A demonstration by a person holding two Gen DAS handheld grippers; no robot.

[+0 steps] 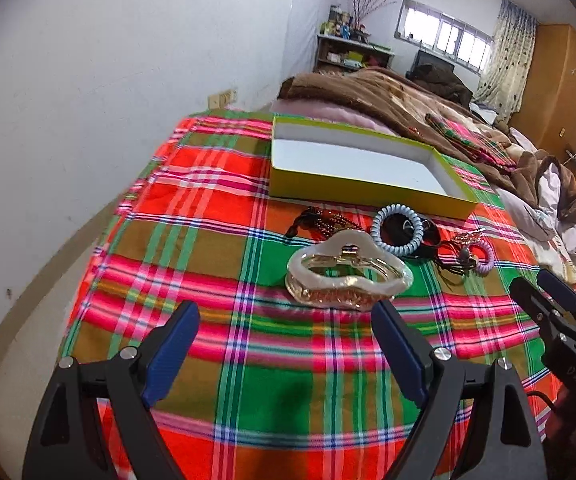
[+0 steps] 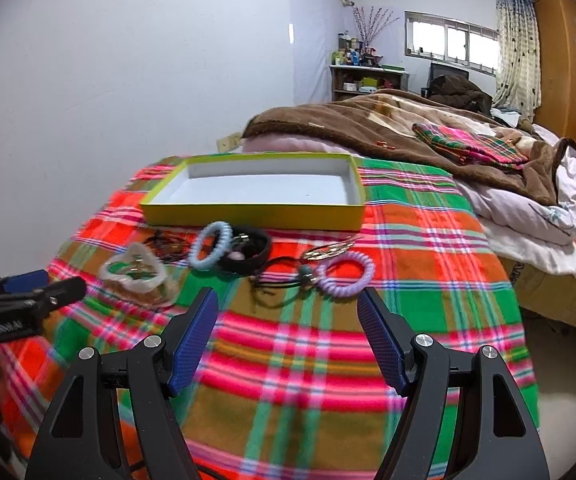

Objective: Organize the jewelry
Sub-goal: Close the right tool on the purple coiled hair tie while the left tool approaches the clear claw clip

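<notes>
**Left-wrist view put the pearly claw clip dead ahead of the left tool**

Left-wrist footage showed the left tool [image 1: 286, 322] with its blue-padded fingers spread wide and nothing between them. Just beyond the fingertips, a little right of centre frame, lay the large translucent cream-and-amber plastic hair claw clip [image 1: 347, 274] on the red, green and pink plaid bedspread [image 1: 208, 240]. Its long axis ran roughly left to right across the frame, crosswise to the tool's reach, so the gap between the fingers looked about matched to its length rather than its width. The clip appeared glossy, with a gold metal spring hinge on top and its teeth resting on the cloth.

Behind it, toward the upper middle, sat the pale blue spiral hair tie [image 1: 397, 232] overlapping a black round band [image 1: 427, 236], with dark beaded strands [image 1: 327, 222] to their left and a lilac spiral hair tie [image 1: 483, 258] to the right. The shallow yellow-green cardboard box with a white inside [image 1: 367, 190] stood farther back, holding nothing.

Right-wrist footage showed the right tool [image 2: 288, 312] likewise spread and unladen, pointed at the lilac tie [image 2: 345, 274], just beyond its fingertips. The clip [image 2: 136, 272] lay off at its left edge, so the left tool seemed the nearer for that piece.
</notes>
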